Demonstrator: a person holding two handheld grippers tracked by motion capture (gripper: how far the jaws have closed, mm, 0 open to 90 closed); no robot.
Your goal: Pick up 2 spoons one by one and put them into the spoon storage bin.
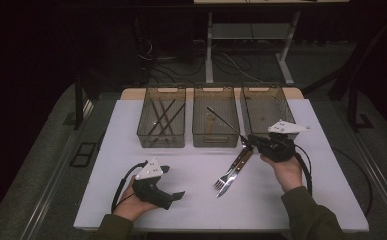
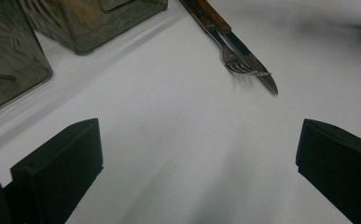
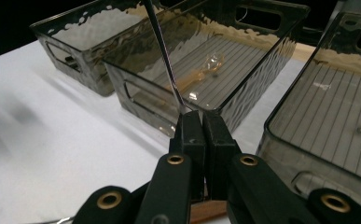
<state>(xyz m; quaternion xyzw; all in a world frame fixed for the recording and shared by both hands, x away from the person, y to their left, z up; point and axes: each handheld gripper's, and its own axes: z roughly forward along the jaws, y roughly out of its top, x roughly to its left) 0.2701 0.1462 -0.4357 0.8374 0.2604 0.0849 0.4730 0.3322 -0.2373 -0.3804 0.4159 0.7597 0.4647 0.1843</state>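
Smoked bins [image 1: 216, 140] flank right fingers [image 3: 201, 122] pinching a rod [image 3: 164, 56]; left fingers [image 2: 52, 158] wide, empty

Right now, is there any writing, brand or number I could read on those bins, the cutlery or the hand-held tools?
None: no readable word, number or sign stands on the three bins, the fork, the knife, the thin utensil held by the right gripper, or the left gripper.

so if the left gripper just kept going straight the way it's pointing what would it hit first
Probably the fork and knife lying together on the white table; the left gripper is open, with bare tabletop before them. Depth is hard to judge.
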